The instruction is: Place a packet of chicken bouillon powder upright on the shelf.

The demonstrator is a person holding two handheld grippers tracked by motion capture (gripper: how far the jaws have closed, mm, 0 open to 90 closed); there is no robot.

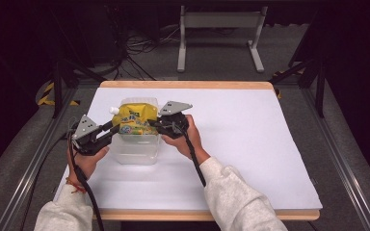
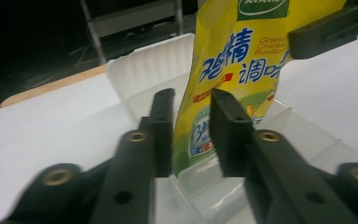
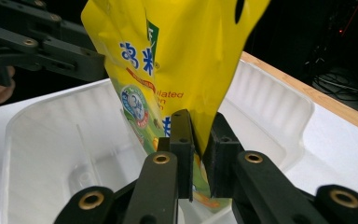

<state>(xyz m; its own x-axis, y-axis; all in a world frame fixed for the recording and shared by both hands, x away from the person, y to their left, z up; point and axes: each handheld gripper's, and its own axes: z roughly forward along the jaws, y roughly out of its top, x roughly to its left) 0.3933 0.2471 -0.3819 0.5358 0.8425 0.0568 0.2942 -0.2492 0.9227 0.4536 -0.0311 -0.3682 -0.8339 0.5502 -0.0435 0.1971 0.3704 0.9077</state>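
Observation:
A yellow spouted pouch (image 1: 134, 120) hangs upright over a clear plastic container (image 1: 135, 151) on the white table. My right gripper (image 1: 155, 124) comes in from the pouch's right side and is shut on it; in the right gripper view its jaws (image 3: 200, 116) pinch the lower edge of the pouch (image 3: 186, 51) above the container (image 3: 42, 140). My left gripper (image 1: 117, 127) is at the pouch's left side. In the left gripper view its jaws (image 2: 192, 95) stand apart, with the pouch's (image 2: 233, 60) lower corner between them but not pressed. The container's ribbed wall (image 2: 144, 65) is behind.
The white table top (image 1: 250, 144) has a wooden rim at the back and front. Beyond the far edge a grey metal stand (image 1: 219, 21) stands on the floor among cables. Dark rails run along both sides of the table.

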